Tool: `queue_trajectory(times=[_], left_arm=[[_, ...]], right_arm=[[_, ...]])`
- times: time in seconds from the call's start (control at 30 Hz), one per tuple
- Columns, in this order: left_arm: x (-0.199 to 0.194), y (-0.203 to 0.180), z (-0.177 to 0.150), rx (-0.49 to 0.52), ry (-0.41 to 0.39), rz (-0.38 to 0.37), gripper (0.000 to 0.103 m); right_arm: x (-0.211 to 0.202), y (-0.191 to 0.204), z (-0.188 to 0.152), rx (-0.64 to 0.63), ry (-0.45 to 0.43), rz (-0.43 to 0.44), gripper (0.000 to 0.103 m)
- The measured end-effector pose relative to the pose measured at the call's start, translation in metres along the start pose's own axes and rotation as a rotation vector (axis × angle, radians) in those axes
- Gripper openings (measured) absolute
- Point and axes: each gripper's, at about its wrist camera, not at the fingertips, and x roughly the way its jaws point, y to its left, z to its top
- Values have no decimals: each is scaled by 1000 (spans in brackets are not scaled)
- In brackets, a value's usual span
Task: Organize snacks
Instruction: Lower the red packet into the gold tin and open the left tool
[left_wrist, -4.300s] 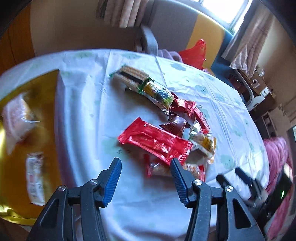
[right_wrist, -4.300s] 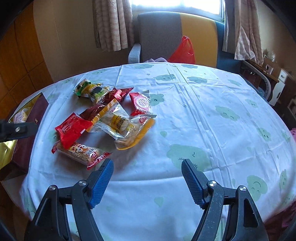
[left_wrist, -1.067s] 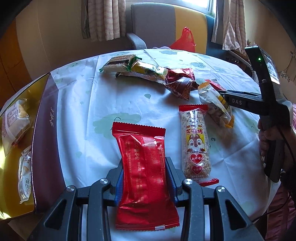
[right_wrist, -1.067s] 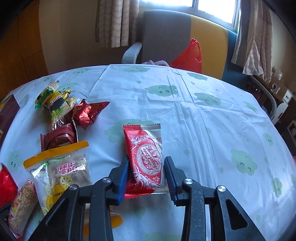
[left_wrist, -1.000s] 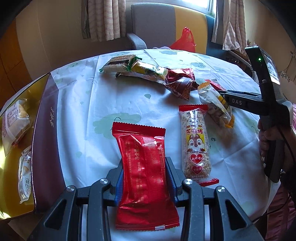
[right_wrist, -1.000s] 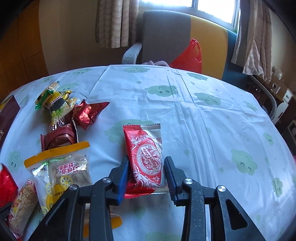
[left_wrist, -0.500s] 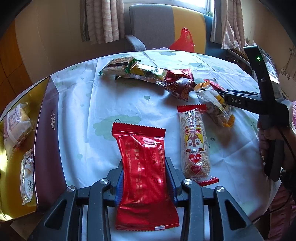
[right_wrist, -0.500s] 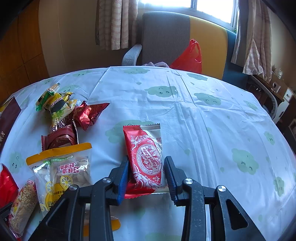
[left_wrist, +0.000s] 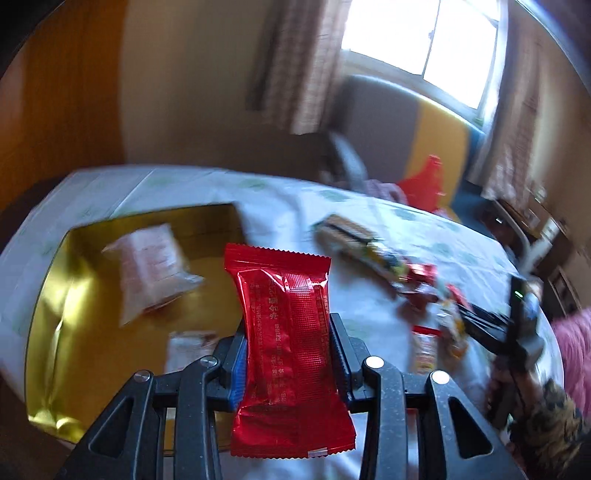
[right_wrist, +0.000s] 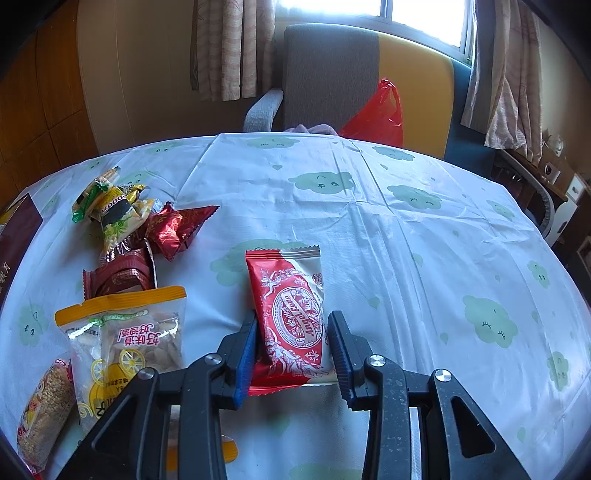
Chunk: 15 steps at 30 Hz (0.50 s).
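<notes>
Both my grippers are clamped on snacks. Left wrist view: left gripper (left_wrist: 288, 363) pinches the red foil packet (left_wrist: 288, 343), raised above the gold box (left_wrist: 66, 295). Right wrist view: right gripper (right_wrist: 291, 349) squeezes the red-and-white packet (right_wrist: 291, 317), lying on the tablecloth (right_wrist: 424, 258), angled down.

Left gripper (left_wrist: 288, 363), right gripper (right_wrist: 291, 354): black frames, blue pads, silver screws; patterned sleeve (left_wrist: 554, 421).

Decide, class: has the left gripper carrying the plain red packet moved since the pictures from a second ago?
Yes. The left gripper, shut on the plain red packet, has swung from over the tablecloth toward the gold box, which now lies behind the packet.
</notes>
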Motion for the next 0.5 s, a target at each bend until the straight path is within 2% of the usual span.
queue_trajectory(times=[0.1, 0.17, 0.5], left_arm=[[17, 33, 0, -109, 63, 24, 39], [22, 44, -5, -133, 79, 47, 39], [57, 40, 7, -118, 104, 157, 40]], right_arm=[[0, 0, 0, 0, 0, 1, 38], [0, 0, 0, 0, 0, 1, 38], [0, 0, 0, 1, 0, 2, 38]])
